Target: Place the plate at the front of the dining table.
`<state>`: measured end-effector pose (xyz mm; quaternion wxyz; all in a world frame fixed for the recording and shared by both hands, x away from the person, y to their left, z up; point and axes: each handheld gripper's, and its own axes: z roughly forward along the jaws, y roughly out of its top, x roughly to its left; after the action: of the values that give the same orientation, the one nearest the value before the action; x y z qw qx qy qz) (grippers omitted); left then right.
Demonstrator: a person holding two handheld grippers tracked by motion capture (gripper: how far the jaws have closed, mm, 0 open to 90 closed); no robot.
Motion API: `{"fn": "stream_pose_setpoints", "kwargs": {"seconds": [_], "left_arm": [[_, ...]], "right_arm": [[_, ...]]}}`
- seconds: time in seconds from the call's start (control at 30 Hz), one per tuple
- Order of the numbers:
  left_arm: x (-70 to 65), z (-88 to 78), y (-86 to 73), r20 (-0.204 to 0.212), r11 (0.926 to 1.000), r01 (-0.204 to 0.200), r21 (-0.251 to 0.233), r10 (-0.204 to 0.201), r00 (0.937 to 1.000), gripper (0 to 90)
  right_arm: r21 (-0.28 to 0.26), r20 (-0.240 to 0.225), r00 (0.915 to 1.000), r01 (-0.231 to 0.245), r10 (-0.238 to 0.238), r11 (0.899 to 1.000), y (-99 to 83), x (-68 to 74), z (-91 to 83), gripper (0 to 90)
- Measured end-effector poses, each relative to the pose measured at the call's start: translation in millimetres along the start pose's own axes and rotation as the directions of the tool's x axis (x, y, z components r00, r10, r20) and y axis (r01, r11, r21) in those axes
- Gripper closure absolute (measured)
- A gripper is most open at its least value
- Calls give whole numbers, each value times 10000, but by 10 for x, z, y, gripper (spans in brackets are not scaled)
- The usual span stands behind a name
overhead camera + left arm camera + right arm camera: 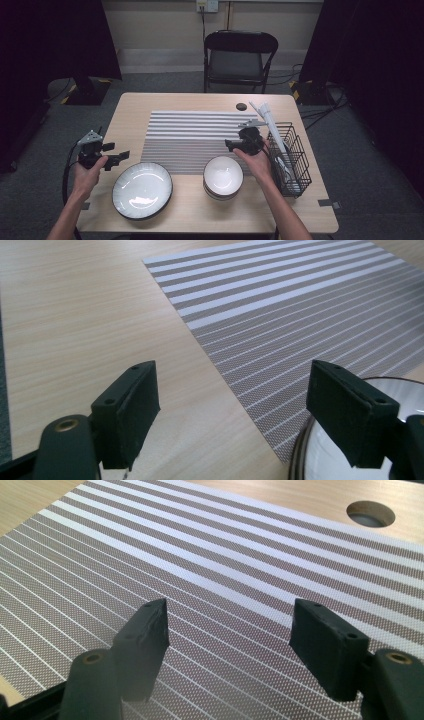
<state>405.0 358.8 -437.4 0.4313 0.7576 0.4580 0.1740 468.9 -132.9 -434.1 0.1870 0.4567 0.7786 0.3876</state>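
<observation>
A wide white plate with a dark rim sits at the table's front left. A stack of white bowls stands to its right. Behind both lies a grey striped placemat. My left gripper hovers off the plate's left, jaws open and empty; the left gripper view has it over bare wood with the placemat and the plate's rim ahead. My right gripper hangs just behind the bowls, and in the right gripper view it stands open over the placemat, nothing between the jaws.
A black wire basket stands at the table's right edge with white utensils sticking out of it. A round hole is cut in the tabletop behind the placemat. A black folding chair stands beyond the far edge.
</observation>
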Motion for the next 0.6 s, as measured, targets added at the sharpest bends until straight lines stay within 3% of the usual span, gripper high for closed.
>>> {"fn": "stream_pose_setpoints", "kwargs": {"seconds": [0.17,0.43,0.53,0.6], "left_arm": [[-11,-24,-33,219,9999,162,-27,-161,9996,210],[-82,-48,-63,413,9998,13,-193,-5,9991,227],[-80,-78,-56,796,9992,134,-376,-103,9968,228],[-111,-99,-57,649,9993,-87,-364,111,9978,228]], "right_arm": [[-387,-99,9999,59,-63,9992,90,27,-71,345],[-1174,-564,9979,248,-316,9928,235,191,-233,401],[-1313,-672,9971,267,-358,9910,268,235,-253,401],[-1383,-725,9959,443,-548,9894,300,331,-252,407]]}}
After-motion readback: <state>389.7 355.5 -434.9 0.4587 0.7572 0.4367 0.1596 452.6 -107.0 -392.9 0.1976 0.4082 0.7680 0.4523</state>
